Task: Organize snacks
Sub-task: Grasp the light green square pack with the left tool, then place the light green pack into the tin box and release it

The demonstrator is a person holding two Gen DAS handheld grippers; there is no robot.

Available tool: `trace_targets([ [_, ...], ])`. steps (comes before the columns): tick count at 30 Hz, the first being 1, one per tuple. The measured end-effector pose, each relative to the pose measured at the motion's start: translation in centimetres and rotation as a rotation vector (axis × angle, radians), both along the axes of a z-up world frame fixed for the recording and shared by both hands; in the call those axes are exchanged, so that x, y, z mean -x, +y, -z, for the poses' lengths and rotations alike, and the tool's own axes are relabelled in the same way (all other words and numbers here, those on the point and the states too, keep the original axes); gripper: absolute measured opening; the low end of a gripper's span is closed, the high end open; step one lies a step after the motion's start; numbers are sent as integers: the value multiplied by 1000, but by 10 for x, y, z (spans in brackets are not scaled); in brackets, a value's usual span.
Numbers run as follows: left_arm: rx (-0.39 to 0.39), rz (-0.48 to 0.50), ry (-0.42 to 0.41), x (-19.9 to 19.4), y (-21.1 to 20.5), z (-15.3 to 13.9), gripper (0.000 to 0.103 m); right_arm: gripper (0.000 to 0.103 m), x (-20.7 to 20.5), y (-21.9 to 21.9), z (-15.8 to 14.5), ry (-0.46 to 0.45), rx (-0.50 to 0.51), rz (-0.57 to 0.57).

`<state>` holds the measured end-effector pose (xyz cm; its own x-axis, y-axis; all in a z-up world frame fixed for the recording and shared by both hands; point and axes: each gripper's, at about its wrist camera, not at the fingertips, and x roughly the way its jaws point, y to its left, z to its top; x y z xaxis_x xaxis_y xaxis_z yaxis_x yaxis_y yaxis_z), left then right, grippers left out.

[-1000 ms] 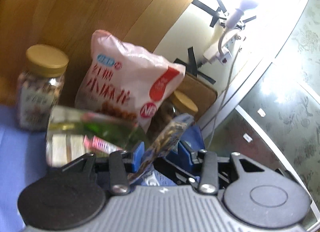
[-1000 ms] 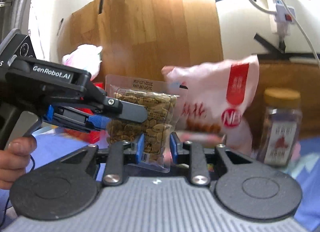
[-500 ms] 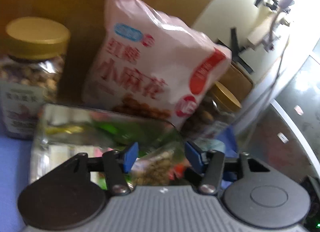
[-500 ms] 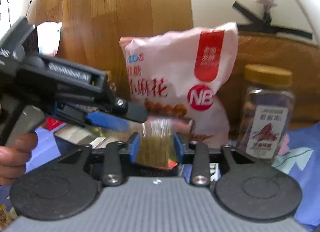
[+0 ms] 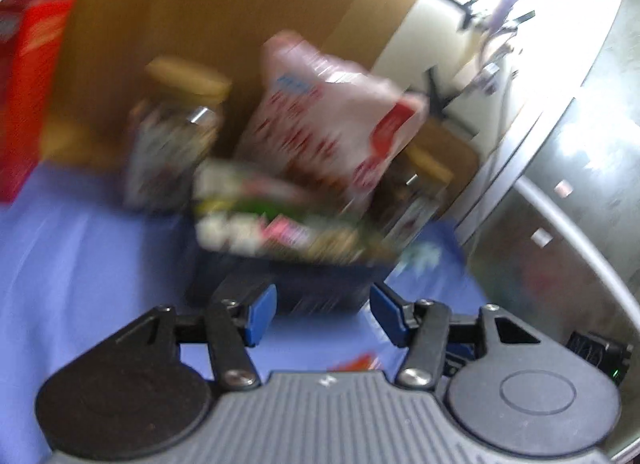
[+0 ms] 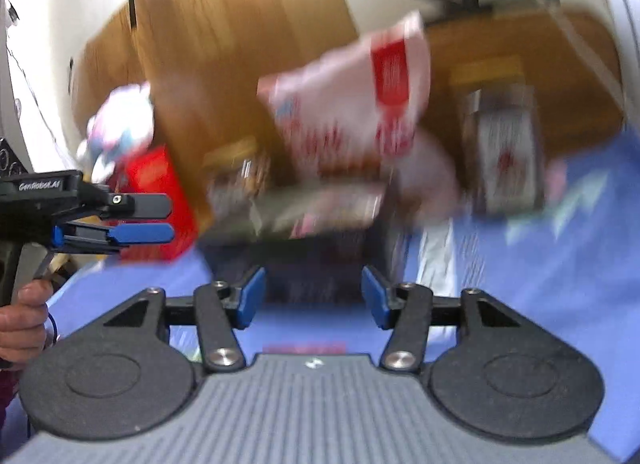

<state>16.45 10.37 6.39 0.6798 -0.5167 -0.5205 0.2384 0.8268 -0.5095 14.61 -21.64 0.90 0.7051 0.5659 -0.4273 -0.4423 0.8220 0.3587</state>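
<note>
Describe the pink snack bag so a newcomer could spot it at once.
Start at the wooden board standing behind the blue cloth. The pink snack bag leans against it, between two gold-lidded jars. It is the only soft, pale pink pack, with a red panel at one upper corner.

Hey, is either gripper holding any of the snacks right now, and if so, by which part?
Nothing is held. The left gripper and right gripper have just opened, with only blue cloth between their pads; the snack packets lie ahead.

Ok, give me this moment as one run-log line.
left claw: open, empty, jaws just opened | right claw: open, empty, jaws just opened | pink snack bag: upright against wooden board | frames: blurred
</note>
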Motion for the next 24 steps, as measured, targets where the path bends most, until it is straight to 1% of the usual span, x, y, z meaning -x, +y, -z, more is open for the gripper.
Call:
trace_targets([
  [2, 8, -21, 50, 12, 13, 13, 53, 56, 7, 14, 6, 38, 8, -62],
  [4, 32, -39, 87, 24, 28, 25, 53, 56, 13, 31, 9, 70, 15, -143],
  [6, 57, -49, 115, 34, 39, 35, 54, 56, 16, 50, 11, 79, 54, -211],
  [7, 69, -51, 133, 35, 42, 39, 58, 56, 16, 60, 12, 82, 82, -238],
  [8, 83, -55, 157, 35, 46, 44, 59, 56, 17, 67, 15, 88, 102, -255],
  [10, 117, -53, 193, 33, 48, 55, 59, 56, 17, 82, 20, 111, 136, -287],
  [12, 168, -16, 243, 29, 46, 70, 59, 57, 13, 95, 25, 126, 164, -312],
  [13, 186, -3, 248, 27, 43, 75, 59, 57, 14, 101, 26, 111, 175, -315],
  [15, 200, 7, 233, 28, 39, 78, 56, 56, 15, 110, 25, 105, 192, -333],
  [16, 214, 13, 239, 27, 37, 78, 52, 54, 14, 114, 24, 100, 196, -339],
  [17, 218, 11, 239, 25, 36, 78, 51, 53, 15, 117, 25, 92, 204, -340],
  [18, 210, 8, 238, 24, 34, 76, 51, 50, 17, 120, 24, 79, 215, -336],
  [20, 198, 4, 228, 23, 31, 70, 49, 50, 20, 124, 20, 36, 234, -320],
  [24, 203, 13, 153, 22, 30, 46, 49, 49, 22, 117, 8, -57, 222, -287],
])
